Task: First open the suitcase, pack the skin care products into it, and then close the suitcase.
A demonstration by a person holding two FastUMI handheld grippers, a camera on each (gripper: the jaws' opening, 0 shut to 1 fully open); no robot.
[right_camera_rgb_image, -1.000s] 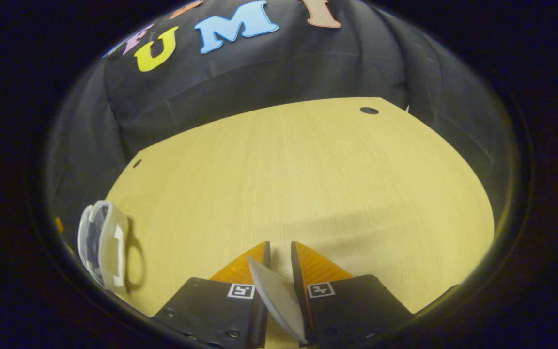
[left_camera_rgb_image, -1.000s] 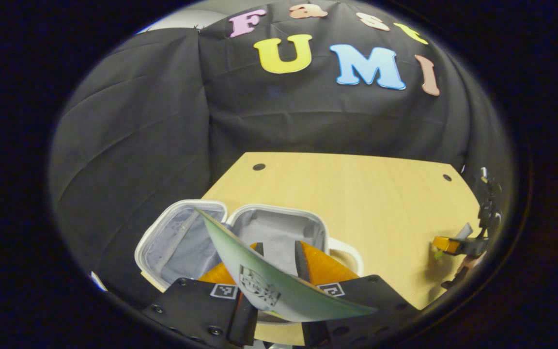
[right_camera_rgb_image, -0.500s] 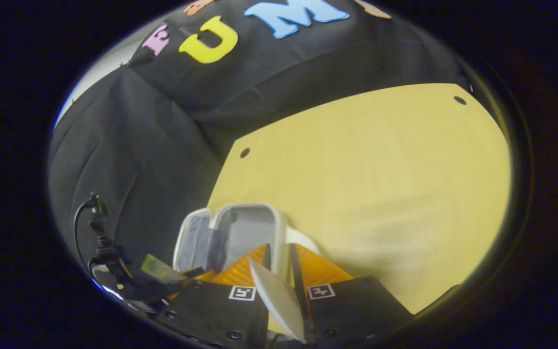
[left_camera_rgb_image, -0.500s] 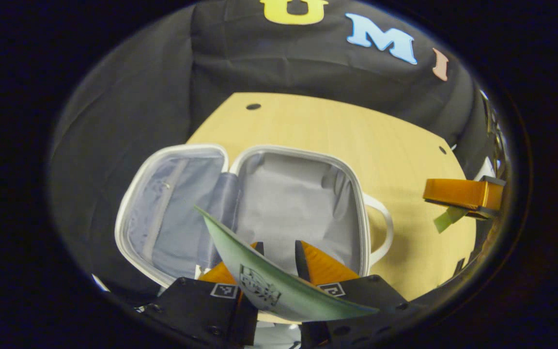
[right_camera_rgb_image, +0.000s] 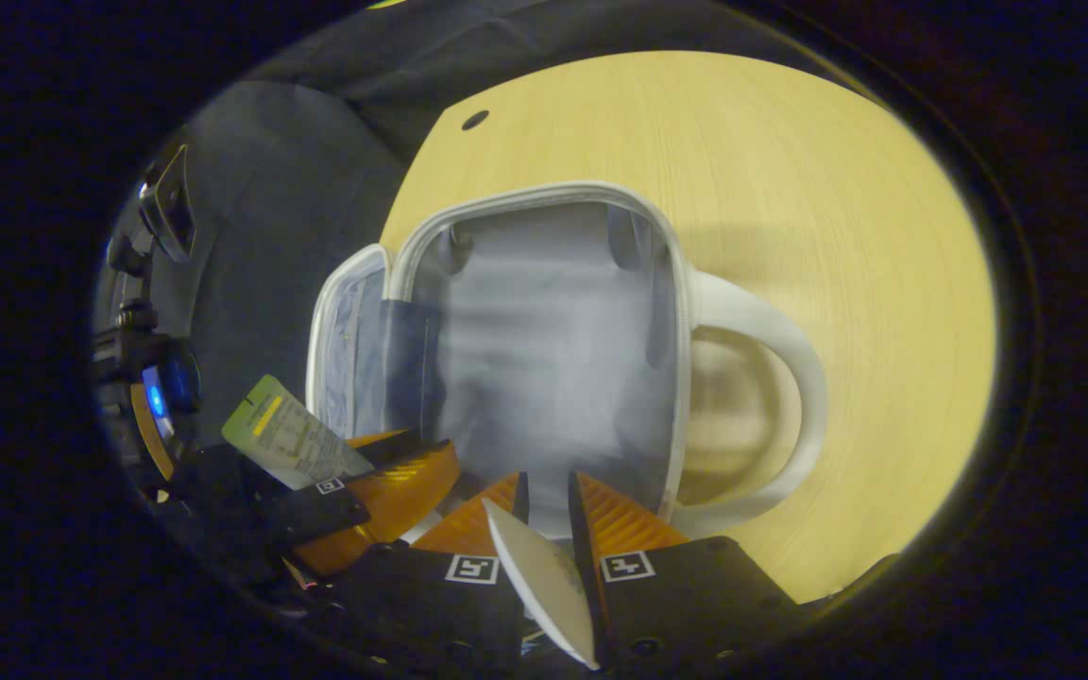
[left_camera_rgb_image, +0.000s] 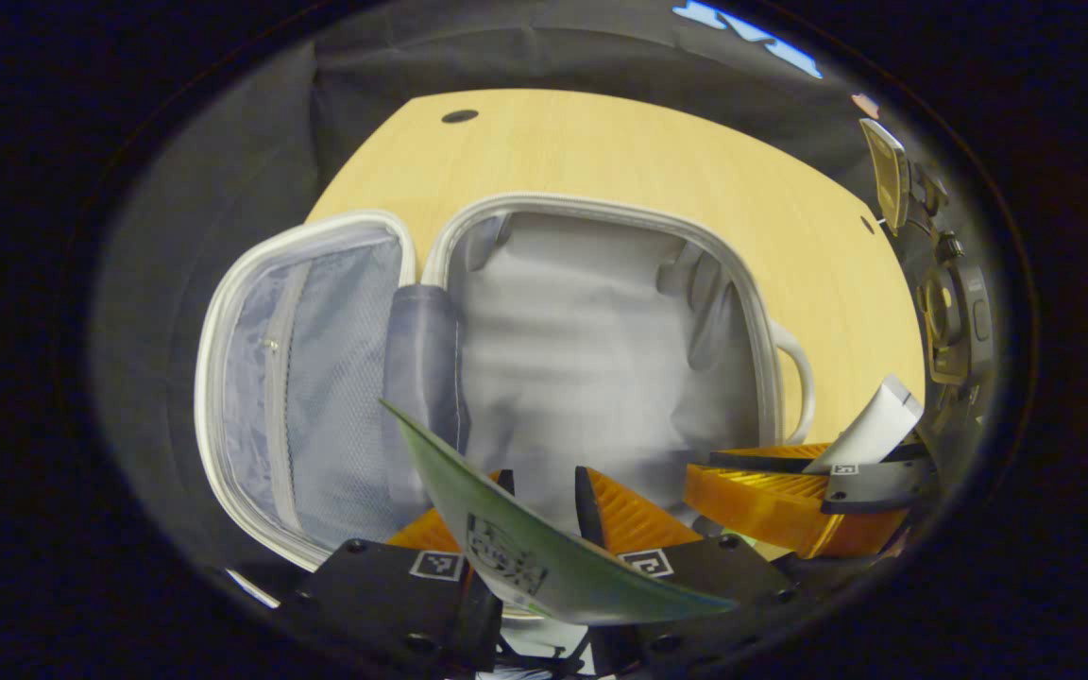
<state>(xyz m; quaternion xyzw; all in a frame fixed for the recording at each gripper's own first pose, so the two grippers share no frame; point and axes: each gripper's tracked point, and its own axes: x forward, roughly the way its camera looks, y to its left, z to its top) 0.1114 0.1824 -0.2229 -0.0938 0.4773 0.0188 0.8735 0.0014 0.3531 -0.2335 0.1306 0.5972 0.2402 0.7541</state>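
Bench [left_camera_rgb_image: 620, 142]: pale wood, black cloth wall behind.
Suitcase [left_camera_rgb_image: 591, 349]: lay open on it.
Left hand-held gripper [left_camera_rgb_image: 544, 491]: clamped on green sachet [left_camera_rgb_image: 525, 552].
Right hand-held gripper [right_camera_rgb_image: 544, 496]: clamped on white sachet [right_camera_rgb_image: 544, 590].

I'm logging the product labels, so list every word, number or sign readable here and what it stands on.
Nothing can be read.
Green sachet in the left tool: a dark emblem with print, too blurred.
The same sachet in the right gripper view: a yellow bar and lines of fine print, too small.
White sachet in the right tool: no print visible.
Tool bodies: square black-and-white coded markers, not text.
Suitcase: no lettering visible.
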